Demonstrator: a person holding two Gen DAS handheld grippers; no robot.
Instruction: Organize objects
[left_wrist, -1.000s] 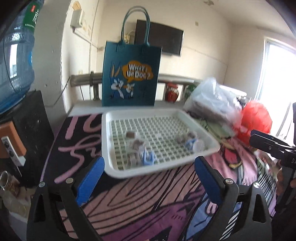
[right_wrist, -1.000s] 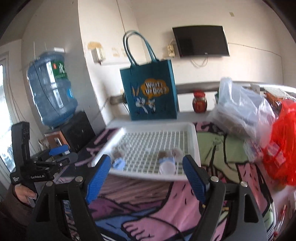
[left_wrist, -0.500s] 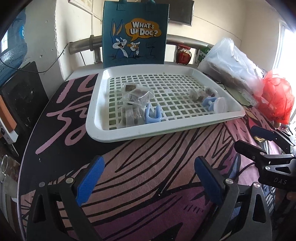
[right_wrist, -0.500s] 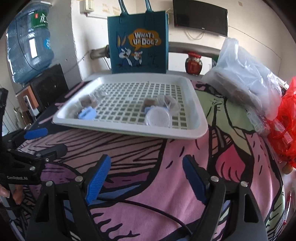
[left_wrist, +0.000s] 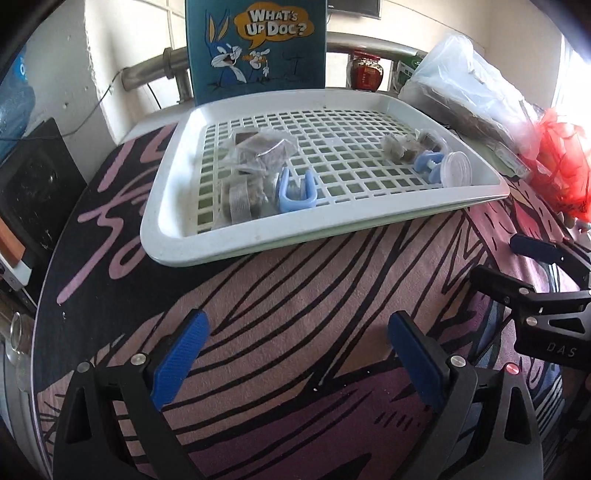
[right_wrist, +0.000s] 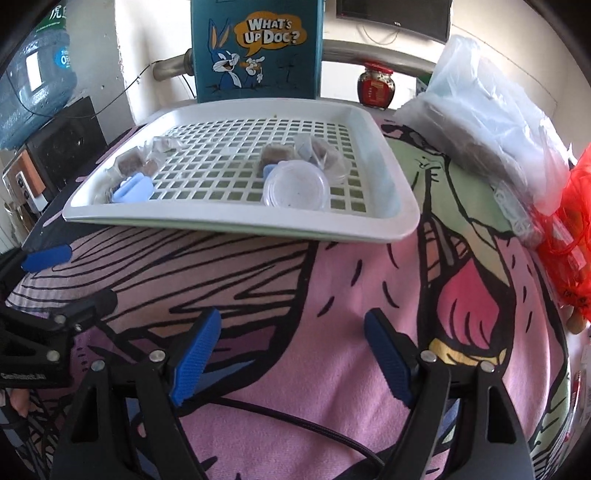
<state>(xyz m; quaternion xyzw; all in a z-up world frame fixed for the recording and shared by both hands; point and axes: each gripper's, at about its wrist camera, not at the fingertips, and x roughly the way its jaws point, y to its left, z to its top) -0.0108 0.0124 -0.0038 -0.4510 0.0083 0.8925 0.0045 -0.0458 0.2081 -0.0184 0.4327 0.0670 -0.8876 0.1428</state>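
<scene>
A white slotted tray (left_wrist: 207, 242) (right_wrist: 400, 206) lies on the patterned cloth. It holds clear bags of brown blocks (left_wrist: 264, 149) (right_wrist: 319, 153), a blue clip (left_wrist: 295, 190) (right_wrist: 133, 188), a second blue clip (left_wrist: 426, 162) and a round clear lid (left_wrist: 458, 170) (right_wrist: 296, 188). My left gripper (left_wrist: 295, 360) is open and empty over the cloth, short of the tray's near rim. My right gripper (right_wrist: 291, 356) is open and empty, also short of the tray; it shows at the right of the left wrist view (left_wrist: 517, 264).
A blue "What's Up Doc?" bag (left_wrist: 256, 48) (right_wrist: 256, 48) stands behind the tray. A red jar (right_wrist: 376, 85), a clear plastic bag (right_wrist: 487, 110) and a red bag (right_wrist: 576, 236) sit at the right. A water bottle (right_wrist: 33, 77) stands at the left.
Both grippers tilted down and came lower toward the table; the tray now looks closer and larger. Both stay open and empty.
</scene>
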